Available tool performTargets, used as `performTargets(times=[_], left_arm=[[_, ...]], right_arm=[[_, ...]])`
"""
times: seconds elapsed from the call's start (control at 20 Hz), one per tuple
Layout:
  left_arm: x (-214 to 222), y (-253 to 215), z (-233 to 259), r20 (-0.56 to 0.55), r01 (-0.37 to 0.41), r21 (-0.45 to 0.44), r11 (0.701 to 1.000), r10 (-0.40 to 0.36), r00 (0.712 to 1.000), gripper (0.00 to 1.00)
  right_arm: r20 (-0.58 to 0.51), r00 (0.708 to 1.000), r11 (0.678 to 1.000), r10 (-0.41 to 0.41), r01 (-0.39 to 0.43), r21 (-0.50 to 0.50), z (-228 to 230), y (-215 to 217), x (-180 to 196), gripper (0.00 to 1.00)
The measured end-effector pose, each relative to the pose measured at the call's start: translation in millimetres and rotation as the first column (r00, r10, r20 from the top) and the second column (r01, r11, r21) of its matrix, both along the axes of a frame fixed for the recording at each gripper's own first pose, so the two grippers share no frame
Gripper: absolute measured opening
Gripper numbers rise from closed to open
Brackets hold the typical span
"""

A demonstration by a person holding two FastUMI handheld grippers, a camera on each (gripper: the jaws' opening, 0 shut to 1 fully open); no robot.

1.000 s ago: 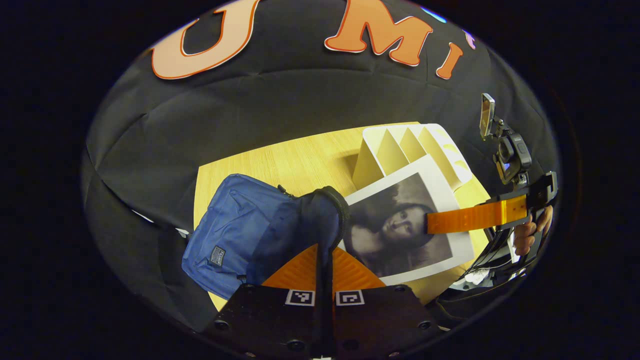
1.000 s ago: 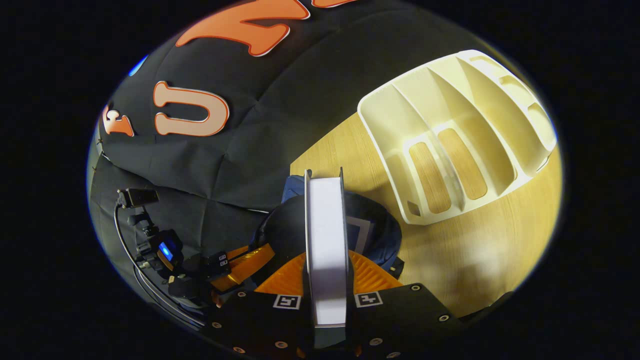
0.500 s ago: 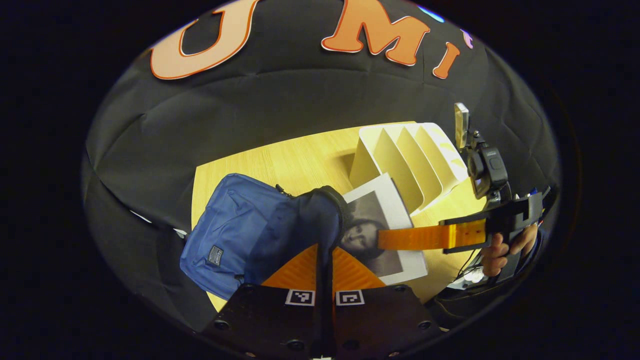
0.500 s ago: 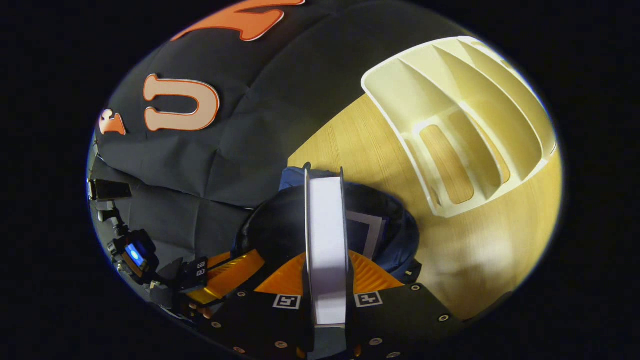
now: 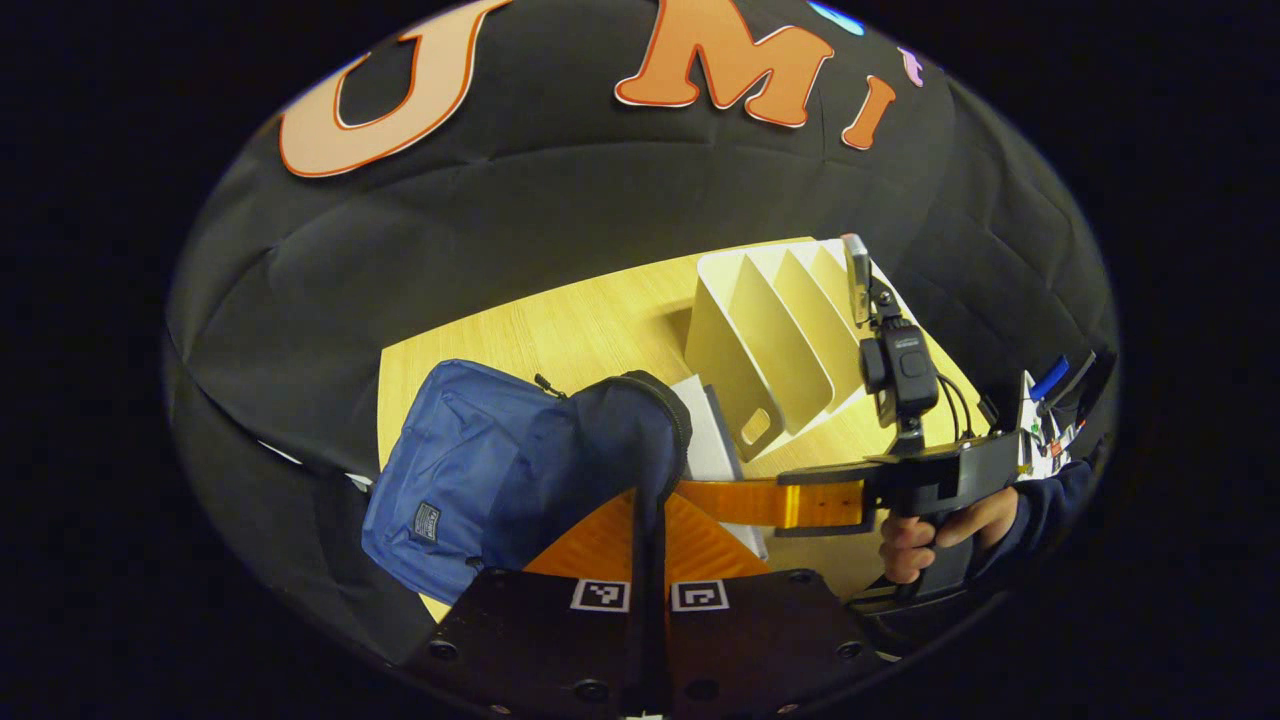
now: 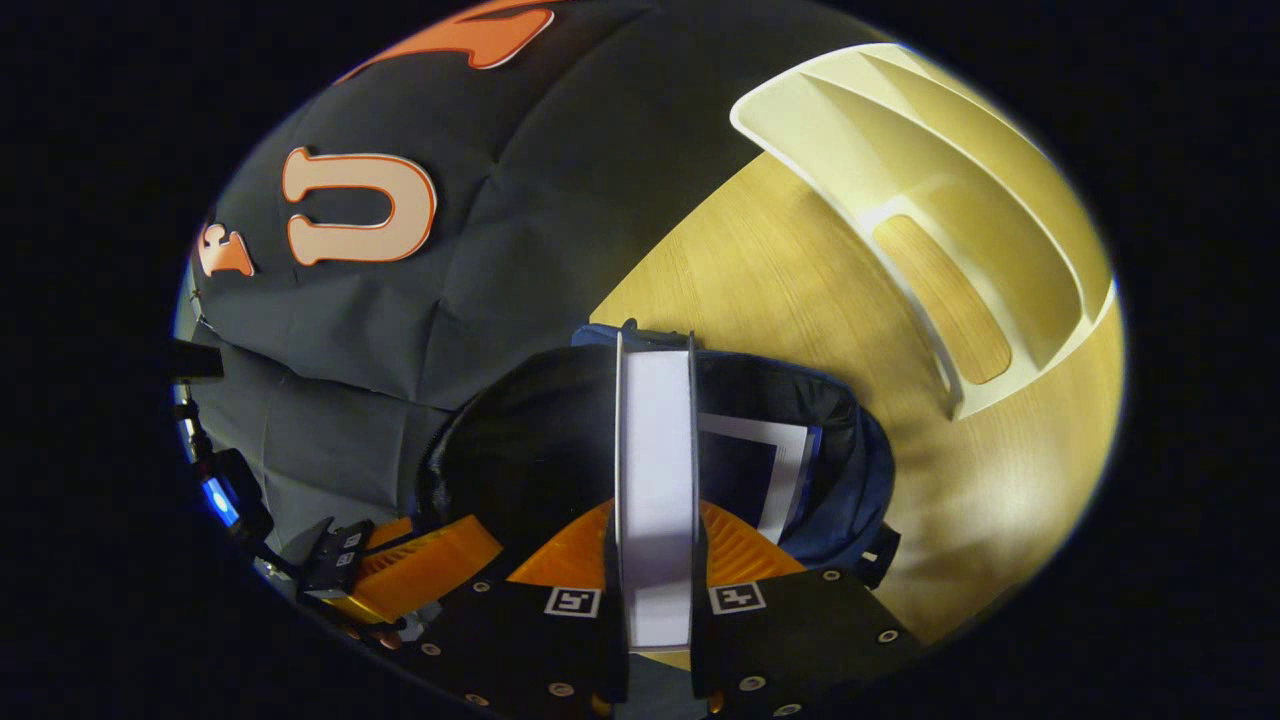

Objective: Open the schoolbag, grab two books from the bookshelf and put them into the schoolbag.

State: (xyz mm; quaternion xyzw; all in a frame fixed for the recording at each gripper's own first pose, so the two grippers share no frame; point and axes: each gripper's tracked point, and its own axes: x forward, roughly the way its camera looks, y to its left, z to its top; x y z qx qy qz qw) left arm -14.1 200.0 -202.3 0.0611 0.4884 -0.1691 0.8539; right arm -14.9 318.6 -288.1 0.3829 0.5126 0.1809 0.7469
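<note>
Two grippers work at one blue schoolbag (image 5: 470, 470), which lies on the left part of the wooden worktop (image 5: 580, 330). In the left gripper view, the left gripper (image 5: 648, 510) has its fingers closed together on the dark rim of the bag's opening, holding it up. To the right, the right gripper (image 5: 720, 500) reaches into the mouth, clamped on both covers of a book (image 6: 655, 470) that enters the bag spine-up. A second book (image 6: 765, 470) already lies inside. Farther right stands the white bookshelf (image 5: 775, 340), and a hand (image 5: 935, 535) holds the right gripper's handle.
</note>
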Motion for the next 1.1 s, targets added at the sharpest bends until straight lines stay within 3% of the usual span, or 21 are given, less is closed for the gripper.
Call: performTargets(times=[0.6,0.65,0.7,0.75,0.85,0.9,0.95,1.0,1.1], left_arm=[[5,-6,3,0.007,0.031,-0.012,0.999,-0.031,1.000,0.01],[5,-5,1,0.003,0.022,-0.013,1.000,-0.022,1.000,0.01],[5,-4,0,0.002,0.021,-0.013,1.000,-0.021,1.000,0.01],[5,-4,-1,0.000,0.014,-0.018,1.000,-0.014,1.000,0.01],[5,0,-4,-0.008,0.000,-0.009,1.000,0.000,1.000,0.01],[6,1,-5,-0.010,-0.008,-0.013,1.000,0.008,1.000,0.09],[6,0,-6,-0.008,-0.014,-0.014,1.000,0.014,1.000,0.01],[7,-1,-7,-0.012,-0.015,-0.014,1.000,0.015,1.000,0.02],[8,-1,-8,-0.007,-0.017,-0.009,1.000,0.017,1.000,0.04]], right_arm=[[-0.005,1.000,0.999,0.026,-0.026,0.030,-30,39,0,0.27],[-0.010,0.999,0.999,0.036,-0.035,0.032,-31,42,-3,0.19],[-0.025,0.999,0.999,0.044,-0.043,0.033,-32,43,-5,0.28],[-0.035,0.999,0.999,0.040,-0.039,0.015,-34,41,-5,0.29],[-0.046,0.998,0.994,0.037,-0.042,-0.104,-44,27,-3,0.40],[-0.037,0.998,0.987,0.056,-0.061,-0.149,-48,20,-1,0.35],[-0.018,0.998,0.983,0.068,-0.070,-0.167,-45,17,1,0.53],[-0.002,0.997,0.979,0.077,-0.076,-0.187,-42,14,3,0.66],[0.020,0.996,0.973,0.089,-0.082,-0.215,-36,5,6,0.84]])
